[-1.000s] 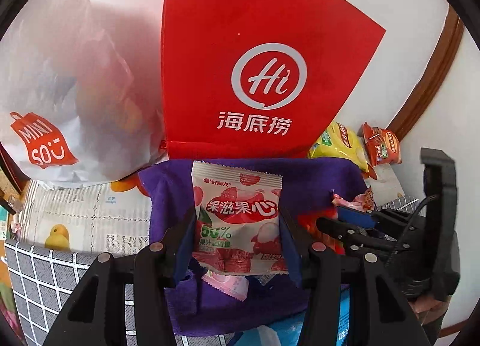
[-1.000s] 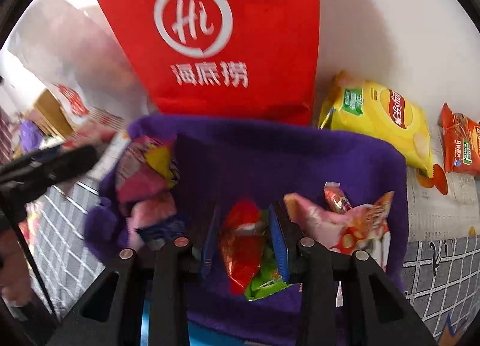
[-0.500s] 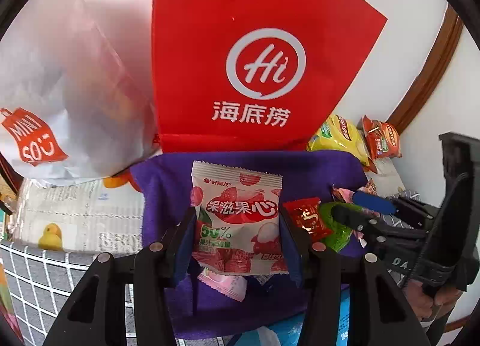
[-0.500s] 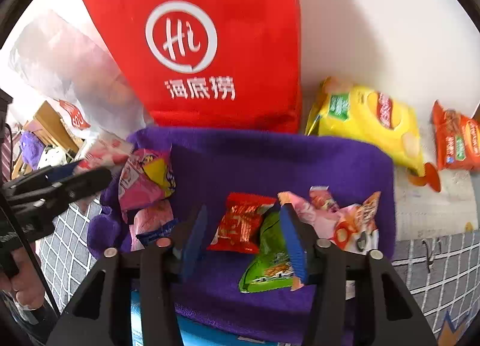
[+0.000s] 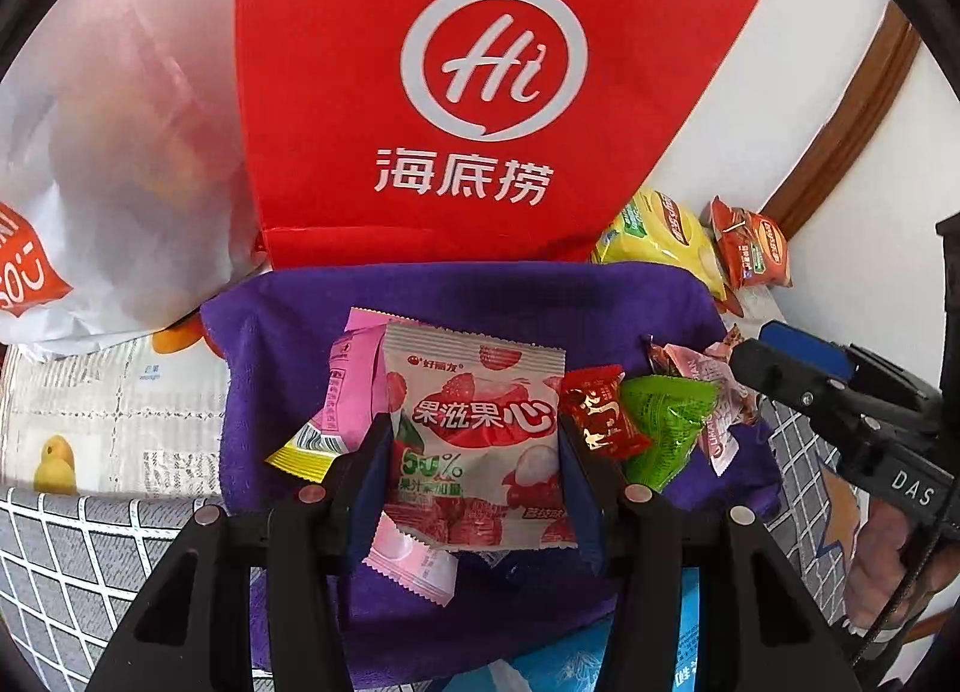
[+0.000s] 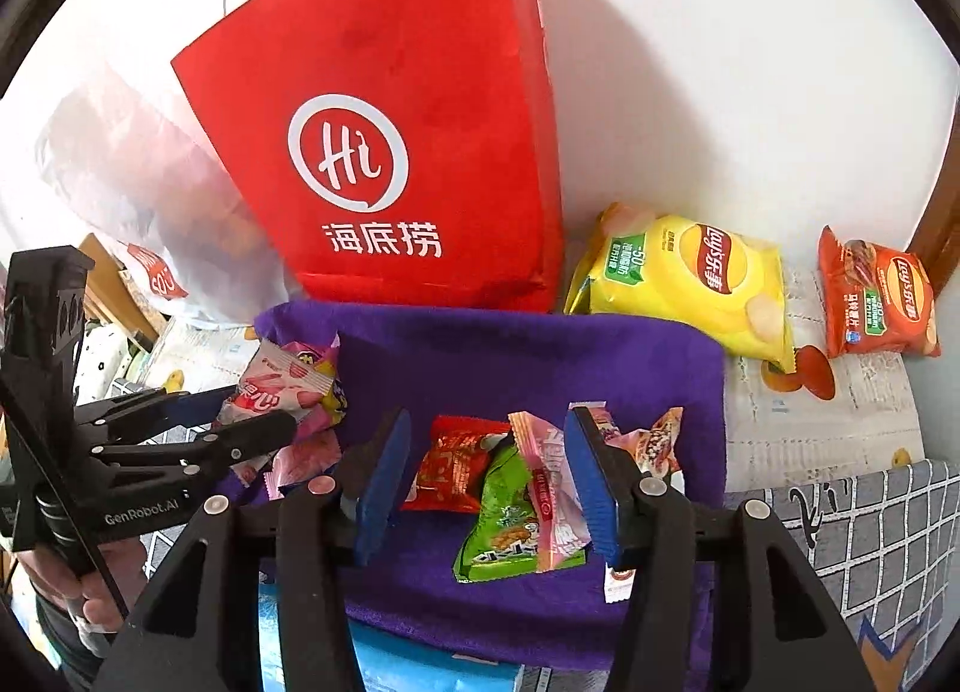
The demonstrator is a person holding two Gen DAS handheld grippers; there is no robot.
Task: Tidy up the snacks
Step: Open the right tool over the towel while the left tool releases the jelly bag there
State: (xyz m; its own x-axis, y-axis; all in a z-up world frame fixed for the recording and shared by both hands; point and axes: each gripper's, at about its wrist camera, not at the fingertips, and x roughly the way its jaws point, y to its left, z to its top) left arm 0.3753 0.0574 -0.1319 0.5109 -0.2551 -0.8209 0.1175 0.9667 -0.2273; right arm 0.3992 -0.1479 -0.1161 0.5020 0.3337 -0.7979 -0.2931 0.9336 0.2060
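Note:
My left gripper is shut on a white and pink fruit candy packet, held upright over the purple cloth-lined box. Pink packets lie under and behind it. In the right wrist view my right gripper hangs open above the purple box. Below its jaws a red packet, a green packet and a pink wrapper lie loose on the cloth. The pads press on none of them. The left gripper shows at the left with its packet.
A red Hi bag stands against the wall behind the box, with a white plastic bag to its left. A yellow Lay's bag and an orange one lie at the right on newspaper. Grey checked cloth covers the front.
My right gripper opened, let go of the red and green packets onto the purple cloth, and drew up and back. The left gripper sank slightly, still holding its packet.

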